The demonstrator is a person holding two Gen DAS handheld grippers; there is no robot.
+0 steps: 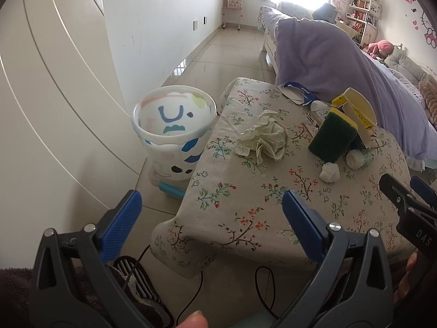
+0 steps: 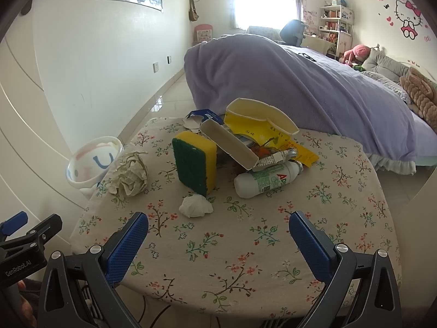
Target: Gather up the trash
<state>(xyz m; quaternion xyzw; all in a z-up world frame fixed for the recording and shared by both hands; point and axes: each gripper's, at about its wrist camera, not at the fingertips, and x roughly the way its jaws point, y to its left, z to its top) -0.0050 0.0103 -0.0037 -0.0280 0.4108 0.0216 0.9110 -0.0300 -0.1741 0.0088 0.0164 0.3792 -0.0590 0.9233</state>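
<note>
Two handheld grippers are hovering at the near edge of a floral-covered table (image 2: 245, 268) beside a bed draped in a purple blanket (image 2: 286, 82). The left gripper (image 1: 211, 213) is sitting with its fingers spread wide and empty at 6 o'clock in its own view; the right gripper (image 2: 218, 232) is likewise gaping wide, holding nothing. Trash is lying toward 12 o'clock: a crumpled paper (image 2: 129, 175) at 10 o'clock, a small white tissue wad (image 2: 195, 205) nearest the right gripper, a green-and-yellow sponge (image 2: 194, 161) standing on edge, a white bottle (image 2: 267, 179) on its side, and torn yellow cartons (image 2: 259, 120) piled behind. A patterned bin (image 1: 173, 128) is standing on the floor, just beside the table's left edge.
</note>
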